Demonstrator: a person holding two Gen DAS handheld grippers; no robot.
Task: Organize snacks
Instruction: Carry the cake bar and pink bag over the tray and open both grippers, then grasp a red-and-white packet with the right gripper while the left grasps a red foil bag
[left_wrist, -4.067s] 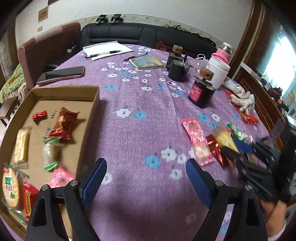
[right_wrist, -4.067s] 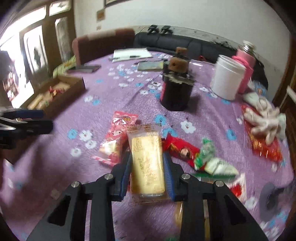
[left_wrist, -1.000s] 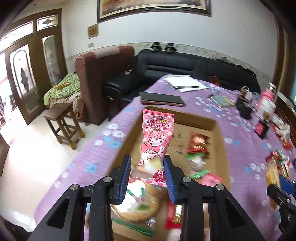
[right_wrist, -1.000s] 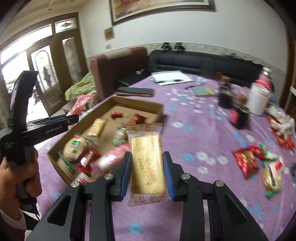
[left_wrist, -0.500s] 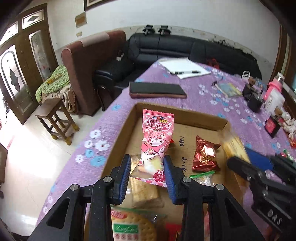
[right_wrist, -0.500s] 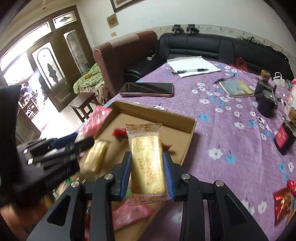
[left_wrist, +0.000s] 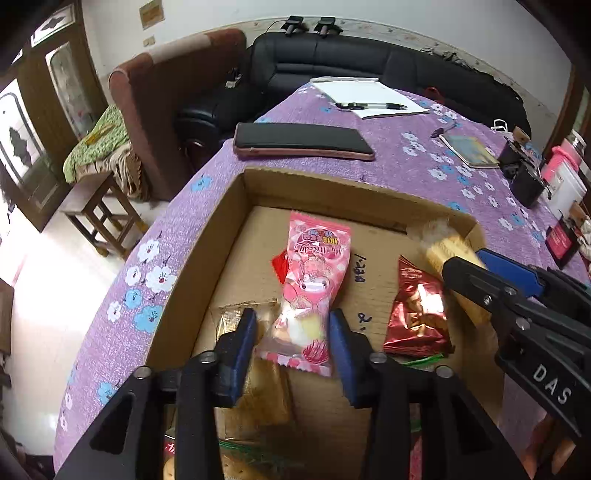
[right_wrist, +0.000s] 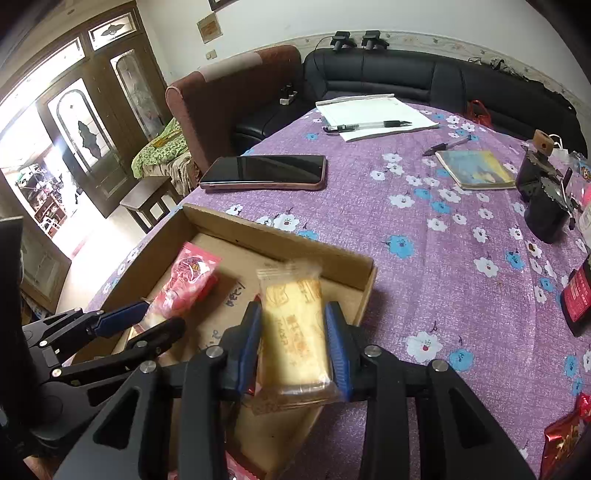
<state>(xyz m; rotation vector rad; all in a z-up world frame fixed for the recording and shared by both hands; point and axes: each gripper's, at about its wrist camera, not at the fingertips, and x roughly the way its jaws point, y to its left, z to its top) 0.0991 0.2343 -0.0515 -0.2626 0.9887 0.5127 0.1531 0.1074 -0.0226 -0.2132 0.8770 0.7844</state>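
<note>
My left gripper (left_wrist: 291, 334) is shut on a pink cartoon snack packet (left_wrist: 312, 291) and holds it low inside the cardboard box (left_wrist: 325, 186). My right gripper (right_wrist: 293, 345) is shut on a yellow cake bar in clear wrap (right_wrist: 295, 332), over the box's right wall (right_wrist: 354, 266). The right gripper also shows in the left wrist view (left_wrist: 476, 273), and the left gripper with the pink packet (right_wrist: 186, 280) shows in the right wrist view (right_wrist: 147, 319). A dark red snack bag (left_wrist: 415, 314) and several other snacks lie in the box.
A phone (left_wrist: 301, 146) lies just beyond the box on the purple flowered tablecloth (right_wrist: 424, 258). Paper with a pen (right_wrist: 369, 125), a booklet (right_wrist: 474, 170), black jars (right_wrist: 543, 199) and a red packet (right_wrist: 567, 435) are further right. The table edge drops off left of the box.
Both grippers have come lower and closer over the box. The pink packet now hangs near the box floor, and the cake bar has moved to the box's right wall.
</note>
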